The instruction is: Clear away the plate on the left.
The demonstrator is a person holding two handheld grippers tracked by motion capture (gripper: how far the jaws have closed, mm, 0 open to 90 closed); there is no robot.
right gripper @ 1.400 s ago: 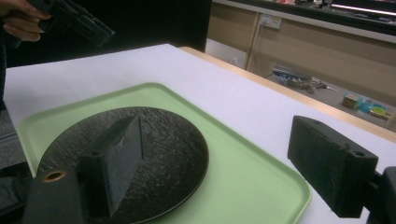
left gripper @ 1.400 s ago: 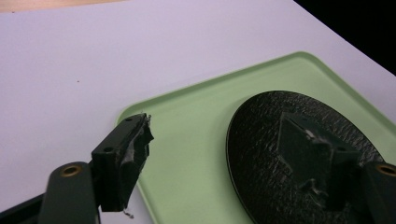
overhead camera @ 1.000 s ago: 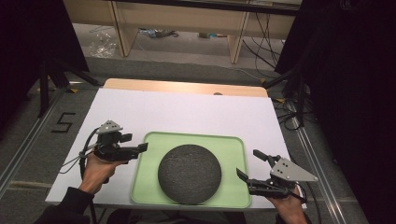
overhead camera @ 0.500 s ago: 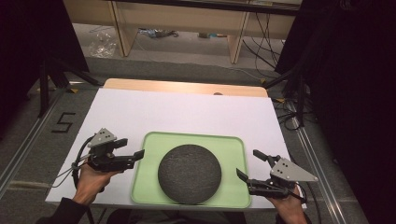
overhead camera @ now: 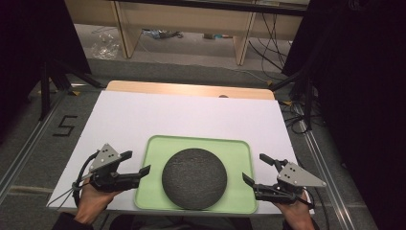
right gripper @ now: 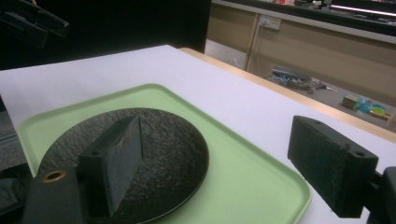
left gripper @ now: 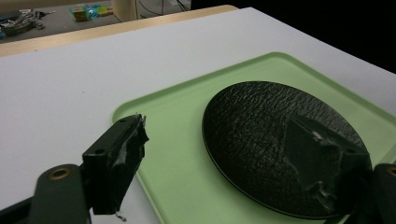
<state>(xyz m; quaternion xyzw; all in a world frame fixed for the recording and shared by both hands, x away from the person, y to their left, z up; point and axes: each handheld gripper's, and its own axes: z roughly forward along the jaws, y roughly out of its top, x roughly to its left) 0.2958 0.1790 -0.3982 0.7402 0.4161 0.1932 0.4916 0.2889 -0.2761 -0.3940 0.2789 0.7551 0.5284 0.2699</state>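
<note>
Jaws of the left gripper stand spread wide with nothing between them: in the left gripper view 1 black pad hangs over the near-left corner of the green tray, and the other pad sits low in front of the dark round plate. From the high view this gripper lies at the tray's left edge, its tips reaching over the rim, held by the person's left hand with the grey 3-cornered plate on top.

The right gripper is also spread and empty. In the right gripper view 1 pad stands over the plate's rough surface and the other is out past the tray's rim, above the white table cover. In the high view it sits at the tray's right edge, held by the right hand.

The plate lies flat in the tray, towards the person's side, between the 2 grippers and touched by neither as far as the views tell. The tray rests on the white cover, near the table's front edge. Beyond the table stand wooden shelves and loose cables on the floor.
</note>
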